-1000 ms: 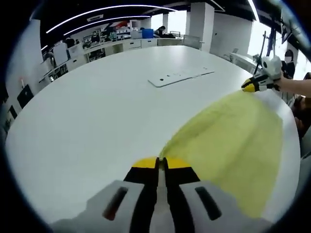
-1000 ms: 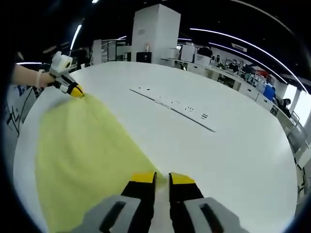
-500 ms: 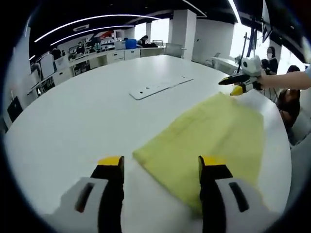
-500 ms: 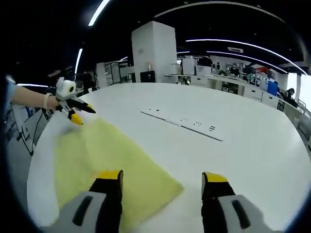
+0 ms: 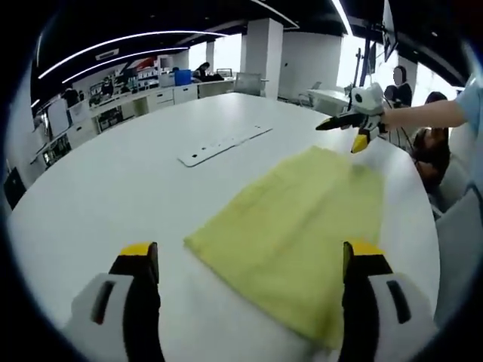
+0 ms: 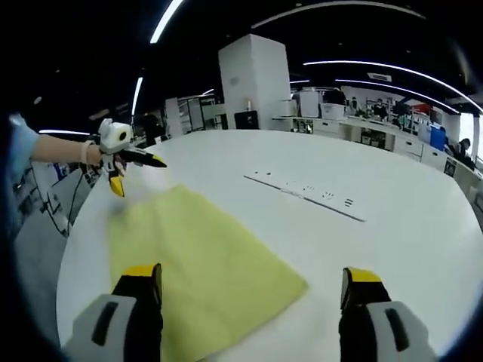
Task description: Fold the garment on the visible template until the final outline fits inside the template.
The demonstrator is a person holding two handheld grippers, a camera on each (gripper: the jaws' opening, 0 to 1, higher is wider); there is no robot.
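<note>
A yellow garment lies flat on the white tabletop; left claw and right claw hover above it, both spread wide, holding nothing.

Open office: white pillar, desks, curved ceiling light strips, bright windows.

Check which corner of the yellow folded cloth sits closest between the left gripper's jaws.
The pointed corner of the yellow folded cloth on the white table, between the open left gripper jaws; the others lie further away.
</note>
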